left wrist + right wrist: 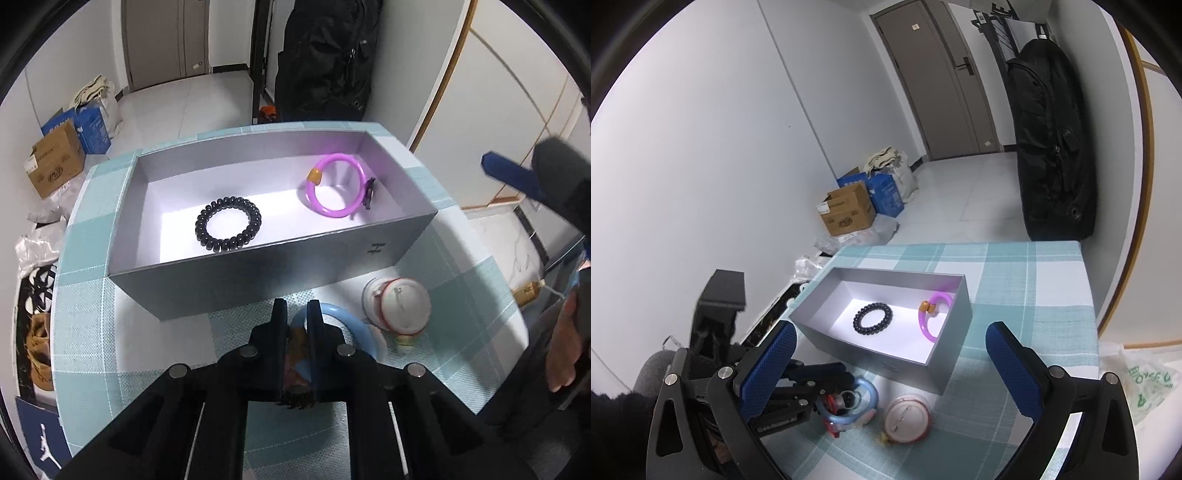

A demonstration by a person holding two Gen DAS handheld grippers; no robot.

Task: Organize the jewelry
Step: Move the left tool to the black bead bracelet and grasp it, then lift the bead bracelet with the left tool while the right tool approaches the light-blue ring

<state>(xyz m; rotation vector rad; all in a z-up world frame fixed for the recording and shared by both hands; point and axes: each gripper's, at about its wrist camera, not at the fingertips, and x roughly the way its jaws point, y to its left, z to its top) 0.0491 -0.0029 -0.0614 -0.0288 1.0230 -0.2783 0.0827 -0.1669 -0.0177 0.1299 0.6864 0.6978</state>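
Left gripper [297, 308] is right up front, jaws clamped on the light blue ring [341, 323] on the checked tablecloth [92, 332] — just in front of the grey box [258, 266]. Box holds a black coil bracelet [228, 229] and a purple bangle [335, 184] — right gripper [890, 354] hangs with jaws wide apart, empty.

L gripper [297, 314] fingers clamped on blue ring [345, 325], just in front of grey box [258, 266].

one grey box [236, 280], four bangles, one black [228, 224], one purple [335, 184], one blue [354, 328], one white-and-red [397, 304]
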